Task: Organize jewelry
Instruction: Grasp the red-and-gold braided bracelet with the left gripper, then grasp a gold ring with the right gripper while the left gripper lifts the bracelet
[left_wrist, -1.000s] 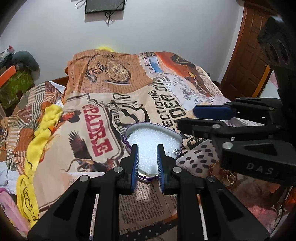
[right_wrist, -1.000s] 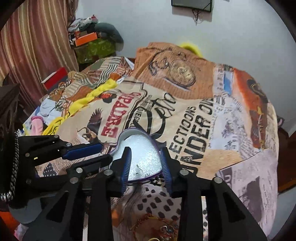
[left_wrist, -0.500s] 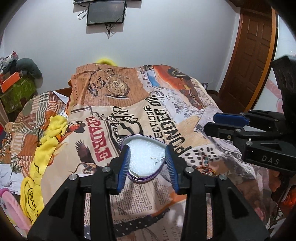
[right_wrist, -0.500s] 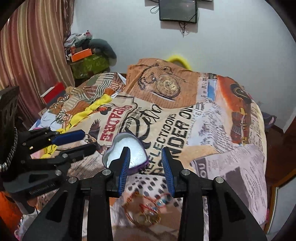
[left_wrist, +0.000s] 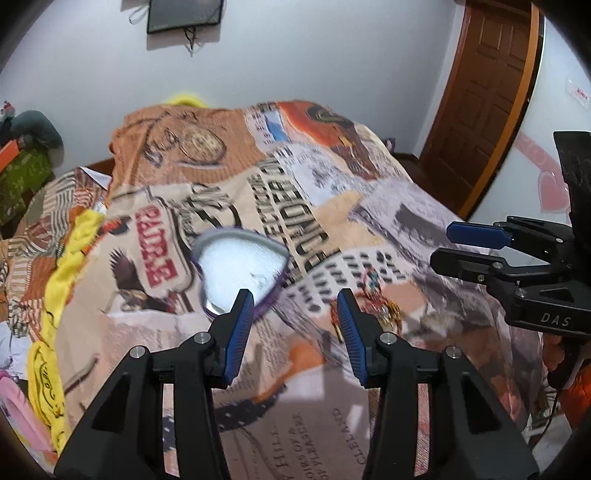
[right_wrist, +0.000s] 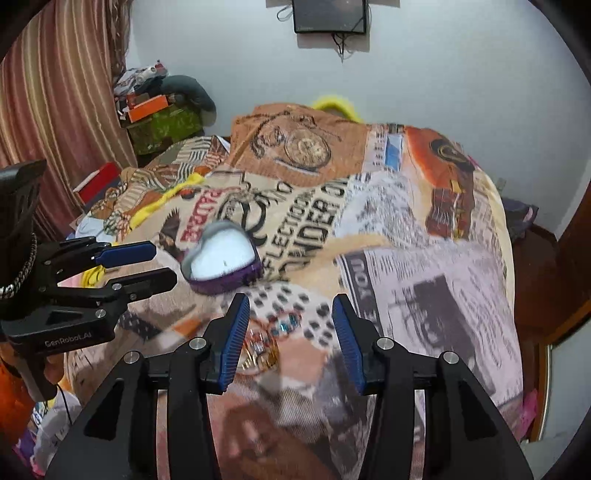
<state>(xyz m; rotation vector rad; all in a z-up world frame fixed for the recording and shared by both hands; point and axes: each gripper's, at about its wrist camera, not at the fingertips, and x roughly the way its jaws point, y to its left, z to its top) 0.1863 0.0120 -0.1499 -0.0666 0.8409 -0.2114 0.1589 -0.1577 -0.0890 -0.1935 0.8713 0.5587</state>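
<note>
A purple heart-shaped jewelry box (left_wrist: 240, 271) with a white foam lining lies open on the printed bedspread; a small earring rests on the foam. It also shows in the right wrist view (right_wrist: 221, 262). A pile of red and gold jewelry (left_wrist: 373, 295) lies to its right, and shows just in front of the right gripper (right_wrist: 264, 343). My left gripper (left_wrist: 293, 321) is open and empty above the bed, between box and pile. My right gripper (right_wrist: 290, 326) is open and empty above the pile. Each gripper shows in the other's view, the right one (left_wrist: 476, 247) and the left one (right_wrist: 129, 266).
A yellow cloth (left_wrist: 62, 295) lies along the bed's left side. Clutter and a green bag (right_wrist: 162, 125) stand at the far left by a striped curtain. A brown door (left_wrist: 484, 99) is at the right. A dark screen (right_wrist: 330, 16) hangs on the wall.
Both grippers have pulled back and up from the heart box and have opened wider. The jewelry pile has come into view.
</note>
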